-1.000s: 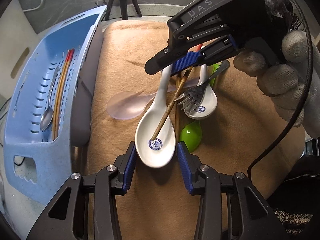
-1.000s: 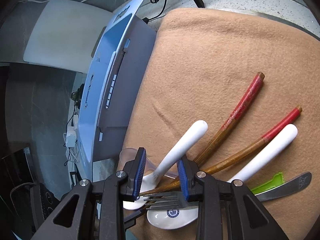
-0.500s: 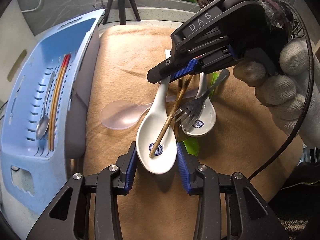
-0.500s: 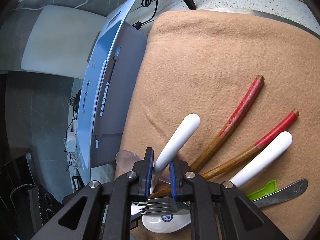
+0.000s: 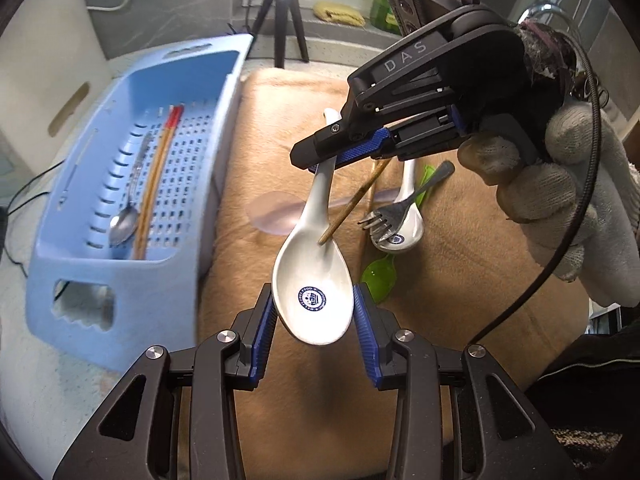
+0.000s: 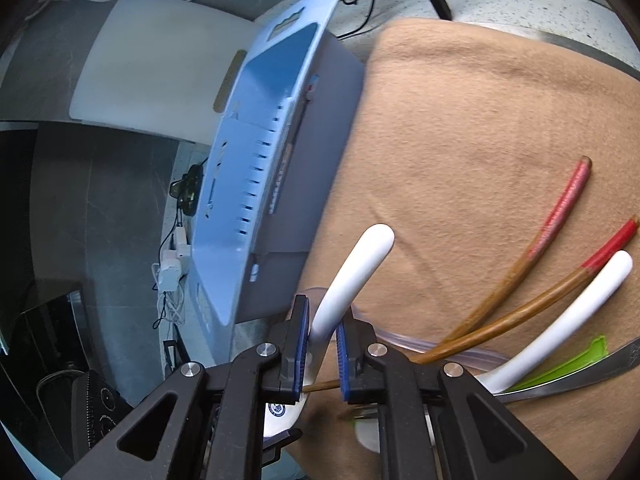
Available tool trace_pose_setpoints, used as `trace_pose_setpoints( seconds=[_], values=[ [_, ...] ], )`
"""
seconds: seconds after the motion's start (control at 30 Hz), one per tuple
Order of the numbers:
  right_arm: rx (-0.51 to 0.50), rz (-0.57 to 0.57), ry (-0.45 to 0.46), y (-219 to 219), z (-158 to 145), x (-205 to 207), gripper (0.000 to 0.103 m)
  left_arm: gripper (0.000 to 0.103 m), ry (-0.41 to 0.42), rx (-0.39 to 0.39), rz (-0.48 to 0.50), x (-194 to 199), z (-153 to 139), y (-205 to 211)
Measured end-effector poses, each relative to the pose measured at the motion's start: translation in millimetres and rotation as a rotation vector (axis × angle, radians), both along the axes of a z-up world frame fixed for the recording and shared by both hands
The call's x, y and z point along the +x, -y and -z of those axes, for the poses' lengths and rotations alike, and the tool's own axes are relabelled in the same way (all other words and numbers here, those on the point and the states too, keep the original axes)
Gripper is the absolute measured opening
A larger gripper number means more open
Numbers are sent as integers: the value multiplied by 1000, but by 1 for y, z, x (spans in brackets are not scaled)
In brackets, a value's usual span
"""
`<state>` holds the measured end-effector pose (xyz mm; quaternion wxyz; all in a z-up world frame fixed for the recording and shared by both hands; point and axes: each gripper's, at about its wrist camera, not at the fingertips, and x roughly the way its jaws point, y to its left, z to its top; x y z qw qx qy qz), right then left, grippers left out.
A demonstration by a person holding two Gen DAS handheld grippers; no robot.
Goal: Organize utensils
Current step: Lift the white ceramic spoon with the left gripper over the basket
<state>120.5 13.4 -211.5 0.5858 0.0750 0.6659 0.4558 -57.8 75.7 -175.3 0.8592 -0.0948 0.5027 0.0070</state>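
Observation:
A white ceramic spoon [image 5: 314,280] with a blue emblem is lifted off the tan cloth [image 5: 460,288]. My right gripper [image 5: 320,162] is shut on its handle [image 6: 352,268]. Its bowl hangs between the open fingers of my left gripper [image 5: 313,312]; contact with the pads is unclear. A chopstick tip [image 5: 344,216] rests on the spoon's bowl. On the cloth lie a second white spoon [image 5: 404,216] with a fork [image 5: 400,208] on it, a green spoon [image 5: 380,274], a clear plastic spoon [image 5: 276,214] and two red-topped chopsticks [image 6: 556,228].
A light blue perforated basket [image 5: 72,264] stands left of the cloth and holds a metal spoon [image 5: 124,224] and chopsticks [image 5: 154,188]. A tripod [image 5: 282,12] stands at the back. The gloved hand [image 5: 560,184] and a cable fill the right side.
My right gripper closed on the white spoon's handle and raised it. The spoon's bowl came up between my left gripper's fingers, and the chopstick slid off toward its rim.

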Motion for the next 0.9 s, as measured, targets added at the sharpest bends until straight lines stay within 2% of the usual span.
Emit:
trace_pose_setpoints(
  seconds=[0.43,0.63,0.9],
  values=[
    [58,-1,52,-56,-33,-14,11,36,46,30,-16,-15,-25,-50],
    [27,6,103,-84,-35,-3,11,36,29,24,-8,2,-13,-82],
    [-32,20,146,-121,-23,12,11,36,-29,9,-2,28,4,-111]
  ],
)
